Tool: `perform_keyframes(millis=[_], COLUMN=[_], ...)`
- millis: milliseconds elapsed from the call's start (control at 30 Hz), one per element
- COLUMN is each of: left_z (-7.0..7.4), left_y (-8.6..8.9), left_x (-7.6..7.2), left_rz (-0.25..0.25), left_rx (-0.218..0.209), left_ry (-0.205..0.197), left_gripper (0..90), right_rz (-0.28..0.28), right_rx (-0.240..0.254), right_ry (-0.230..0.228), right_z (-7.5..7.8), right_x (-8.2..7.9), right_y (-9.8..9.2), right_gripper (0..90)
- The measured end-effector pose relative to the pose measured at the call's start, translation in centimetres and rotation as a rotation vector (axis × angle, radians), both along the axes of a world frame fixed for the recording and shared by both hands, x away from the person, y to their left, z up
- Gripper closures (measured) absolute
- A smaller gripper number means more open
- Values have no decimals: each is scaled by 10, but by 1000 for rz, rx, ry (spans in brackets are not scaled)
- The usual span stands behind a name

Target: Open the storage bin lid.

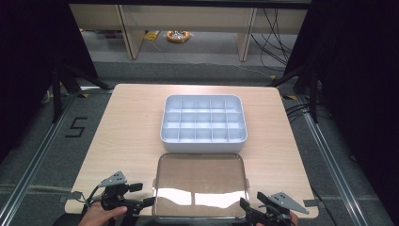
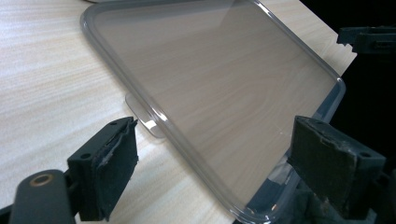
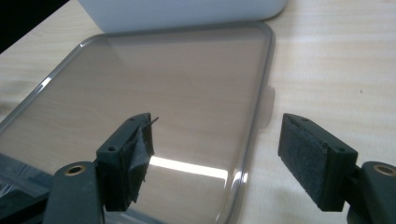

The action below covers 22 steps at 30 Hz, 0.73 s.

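A clear rectangular lid (image 1: 201, 179) lies flat at the table's near edge, overhanging it slightly. Just beyond it stands a grey tray (image 1: 164, 127) divided into several compartments, all bare. My left gripper (image 1: 143, 195) is open at the lid's near left corner. In the left gripper view its jaws (image 2: 219, 158) straddle the rim of the lid (image 2: 210, 70) beside a small tab (image 2: 144, 116). My right gripper (image 1: 252, 201) is open at the near right corner. Its jaws (image 3: 219, 158) straddle the right rim of the lid (image 3: 154, 84), with the tray's wall (image 3: 187, 11) behind.
The wooden table (image 1: 131, 122) has bare surface to the left and right of the tray and lid. On the floor beyond it are desk legs (image 1: 129, 33), cables (image 1: 275, 37) and an orange object (image 1: 178, 36). Dark stands flank the table.
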<state>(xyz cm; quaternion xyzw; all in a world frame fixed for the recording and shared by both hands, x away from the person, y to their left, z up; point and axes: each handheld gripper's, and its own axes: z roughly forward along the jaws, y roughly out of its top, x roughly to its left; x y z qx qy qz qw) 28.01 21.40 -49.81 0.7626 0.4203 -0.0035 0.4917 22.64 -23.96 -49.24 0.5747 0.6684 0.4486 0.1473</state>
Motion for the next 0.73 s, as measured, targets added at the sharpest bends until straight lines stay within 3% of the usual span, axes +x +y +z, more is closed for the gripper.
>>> perform_keyframes(millis=[67,100,133,200,233,267,333,367,433,533,700,733], left_z=[-1,-1,-1,-2,-2,-2,-2,-2,-3,-3,-4,-4], left_y=[0,0,0,-1,-1,-1,-1,-1,-2,-2,-2,-2], left_x=[-2,-2,-3,-4,-4,-4,-4,-4,-5,-5,-4,-4], left_rz=[-7,-7,-11,-11,-14,-16,-14,-16,-14,-19,-12,-6], left_rx=[6,6,4,7,12,14,15,19,18,19,24,30], left_ry=[4,4,6,12,10,11,14,17,20,24,33,32], left_gripper=[147,147,147,147,147,147,147,148,148,148,149,149], right_rz=[31,31,31,28,10,36,26,23,26,3,25,15], right_rx=[-54,-54,-29,-38,4,-11,-31,18,6,32,10,26], right_ry=[-7,-7,2,-4,38,3,24,15,12,54,16,34], right_z=[-2,-2,-1,-1,0,-2,-3,-4,-5,-4,-7,-6], right_x=[-2,-2,-4,-5,-7,-4,-4,-4,-3,-5,-1,-2], right_y=[-5,-5,-4,-4,-1,-4,-6,-5,-6,-4,-8,-7], right_gripper=[270,270,269,267,265,265,264,264,263,264,264,264])
